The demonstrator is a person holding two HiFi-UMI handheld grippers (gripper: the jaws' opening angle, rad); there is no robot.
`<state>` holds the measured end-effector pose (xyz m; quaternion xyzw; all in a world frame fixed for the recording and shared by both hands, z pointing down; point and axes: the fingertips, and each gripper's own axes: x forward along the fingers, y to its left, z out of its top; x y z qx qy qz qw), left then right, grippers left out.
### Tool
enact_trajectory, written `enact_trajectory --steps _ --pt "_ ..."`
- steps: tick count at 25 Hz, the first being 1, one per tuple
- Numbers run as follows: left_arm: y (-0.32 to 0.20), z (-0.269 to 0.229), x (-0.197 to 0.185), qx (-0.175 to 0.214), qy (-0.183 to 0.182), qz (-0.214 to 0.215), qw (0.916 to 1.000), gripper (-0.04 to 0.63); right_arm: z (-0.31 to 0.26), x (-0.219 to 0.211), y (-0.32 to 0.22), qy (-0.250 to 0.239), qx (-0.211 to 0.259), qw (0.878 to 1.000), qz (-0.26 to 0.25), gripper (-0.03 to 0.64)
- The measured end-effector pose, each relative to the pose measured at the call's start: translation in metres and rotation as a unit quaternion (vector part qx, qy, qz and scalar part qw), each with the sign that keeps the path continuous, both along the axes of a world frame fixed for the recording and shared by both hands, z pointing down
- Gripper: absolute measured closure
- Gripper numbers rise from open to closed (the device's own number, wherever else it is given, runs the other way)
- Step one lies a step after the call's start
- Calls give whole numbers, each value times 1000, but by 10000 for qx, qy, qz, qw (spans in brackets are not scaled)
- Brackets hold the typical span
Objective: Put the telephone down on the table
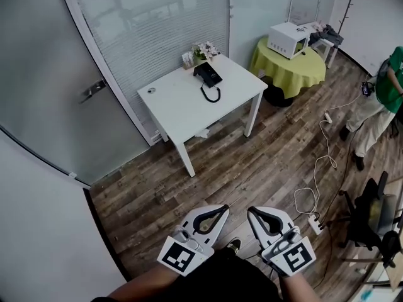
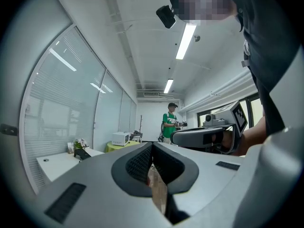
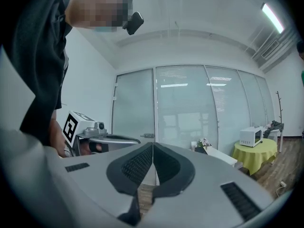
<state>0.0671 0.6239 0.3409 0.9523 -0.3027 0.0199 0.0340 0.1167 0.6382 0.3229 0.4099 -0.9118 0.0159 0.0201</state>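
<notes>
A black telephone point(image 1: 208, 74) with its coiled cord lies on the far part of the white table point(image 1: 182, 109), several steps ahead of me; it also shows small at the left as the telephone point(image 2: 81, 153), and as the telephone point(image 3: 200, 150) in the right gripper view. My left gripper point(image 1: 225, 207) and right gripper point(image 1: 250, 210) are held side by side close to my body, low in the head view, far from the table. Both are shut, jaw tips meeting, with nothing between them.
A small flower pot point(image 1: 203, 50) stands behind the telephone. A round table with a yellow cloth point(image 1: 289, 65) carries a white microwave point(image 1: 288, 39). A person in green point(image 1: 384, 99) stands at the right. White cables and a power strip point(image 1: 315, 222) lie on the wooden floor beside an office chair point(image 1: 371, 216). Glass walls run along the left.
</notes>
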Motion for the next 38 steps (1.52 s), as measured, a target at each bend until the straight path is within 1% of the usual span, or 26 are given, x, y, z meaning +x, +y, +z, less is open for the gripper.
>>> enact_trajectory --steps 4,9,13,21,25,30,35,38 --pt "-6 0 18 -1 -57 -104 9999 586 3 16 -5 48 41 9999 -122 594" --pt "-14 -1 36 102 -177 -324 9993 586 3 40 -12 -45 49 9997 -253 594" --pt "-19 1 44 50 -221 -465 9987 586 5 52 -17 -47 56 9993 -375 594" --pt "-47 0 55 121 -225 -423 9988 586 4 57 -43 -31 65 9994 -344 594" --pt "-71 2 59 135 -125 -385 9991 586 5 59 -65 58 77 9995 -315 594" --pt "-111 7 58 120 -70 -291 9995 586 5 54 -106 119 29 9994 -308 594" --pt "-163 11 51 43 -7 -244 9997 586 12 44 -160 178 -66 9994 -293 594" --pt "-193 15 44 3 27 -242 9997 586 18 39 -193 128 -147 9995 -230 594"
